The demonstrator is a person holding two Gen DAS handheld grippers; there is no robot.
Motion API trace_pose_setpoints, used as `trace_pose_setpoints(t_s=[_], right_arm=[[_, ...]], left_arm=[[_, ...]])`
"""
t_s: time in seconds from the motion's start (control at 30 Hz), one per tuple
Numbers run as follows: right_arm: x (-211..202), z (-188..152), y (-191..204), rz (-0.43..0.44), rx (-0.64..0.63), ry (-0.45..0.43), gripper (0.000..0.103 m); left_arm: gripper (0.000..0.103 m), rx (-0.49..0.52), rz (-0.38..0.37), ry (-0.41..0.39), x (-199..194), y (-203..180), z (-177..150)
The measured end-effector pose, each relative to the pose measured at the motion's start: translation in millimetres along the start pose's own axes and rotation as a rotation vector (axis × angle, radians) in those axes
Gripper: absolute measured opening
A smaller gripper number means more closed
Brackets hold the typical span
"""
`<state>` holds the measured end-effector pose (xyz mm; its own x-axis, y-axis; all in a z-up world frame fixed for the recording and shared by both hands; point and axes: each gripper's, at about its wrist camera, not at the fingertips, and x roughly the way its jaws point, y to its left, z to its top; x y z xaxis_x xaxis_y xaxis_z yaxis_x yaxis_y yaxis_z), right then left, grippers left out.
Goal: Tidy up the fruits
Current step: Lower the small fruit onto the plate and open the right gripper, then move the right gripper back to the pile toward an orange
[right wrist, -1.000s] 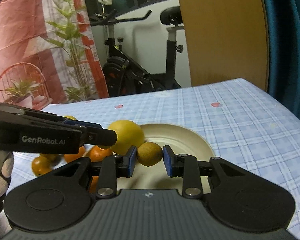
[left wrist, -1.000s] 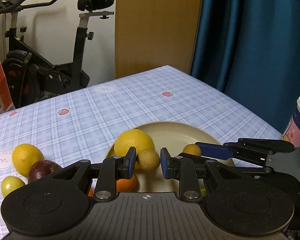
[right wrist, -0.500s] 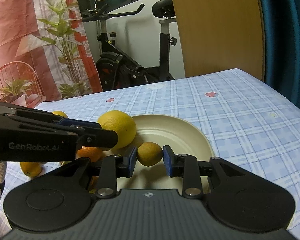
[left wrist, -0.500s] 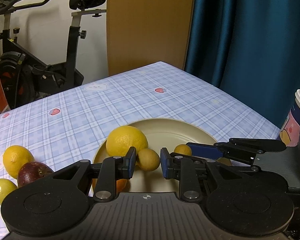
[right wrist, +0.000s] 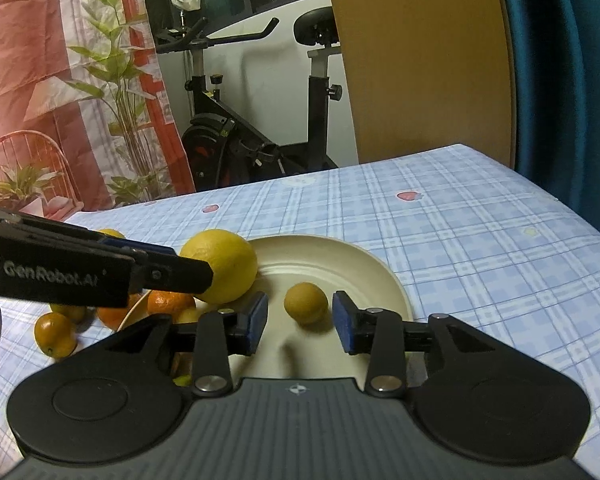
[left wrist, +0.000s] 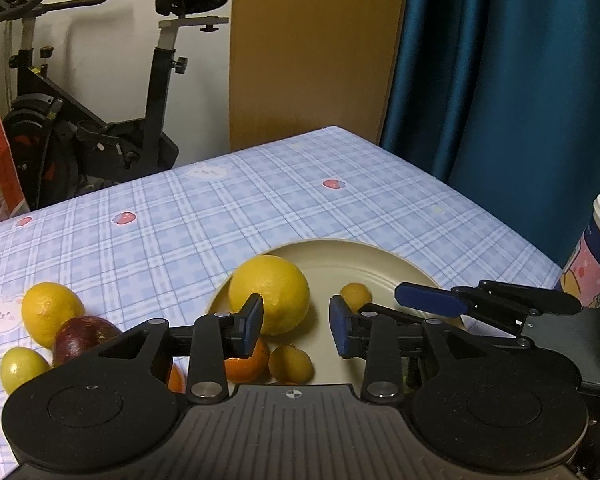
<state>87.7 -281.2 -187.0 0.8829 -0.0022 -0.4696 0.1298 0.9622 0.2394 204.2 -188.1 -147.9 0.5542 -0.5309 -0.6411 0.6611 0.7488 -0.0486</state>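
Fruits sit partly on the plate (right wrist: 388, 284): big lemon (right wrist: 224, 266), a small yellow fruit (right wrist: 306, 303) between the spread pads of the right claw (right wrist: 300, 322), untouched. Left claw (left wrist: 296, 326) also spread, empty, above another small fruit (left wrist: 291, 364). More fruit lies loose on the table (left wrist: 220, 220). Risk: round fruit may roll off the shallow plate if a claw nudges it.

Dim warm indoor light, soft shadows, fisheye-bent edges, perhaps slight blur.
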Motion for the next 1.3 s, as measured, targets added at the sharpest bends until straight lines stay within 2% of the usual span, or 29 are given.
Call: trace_pose_setpoints(t_s=[0.3, 0.57, 1.07, 1.3], right_arm=[[-17, 7, 4, 0.038, 0.009, -0.025, 0.039], [-27, 9, 18, 0.065, -0.007, -0.026, 0.039], [-32, 11, 70, 0.142, -0.082, -0.016, 0.039], [-28, 10, 92, 0.17, -0.121, -0.004, 0.039]], left_arm=[[0.038, -0.04, 0.014, -0.02, -25, 15, -3], [0.038, -0.071, 0.063, -0.039, -54, 37, -9], [0.038, -0.123, 0.17, -0.071, -102, 73, -31], [0.038, -0.173, 0.19, -0.094, -117, 89, -44]])
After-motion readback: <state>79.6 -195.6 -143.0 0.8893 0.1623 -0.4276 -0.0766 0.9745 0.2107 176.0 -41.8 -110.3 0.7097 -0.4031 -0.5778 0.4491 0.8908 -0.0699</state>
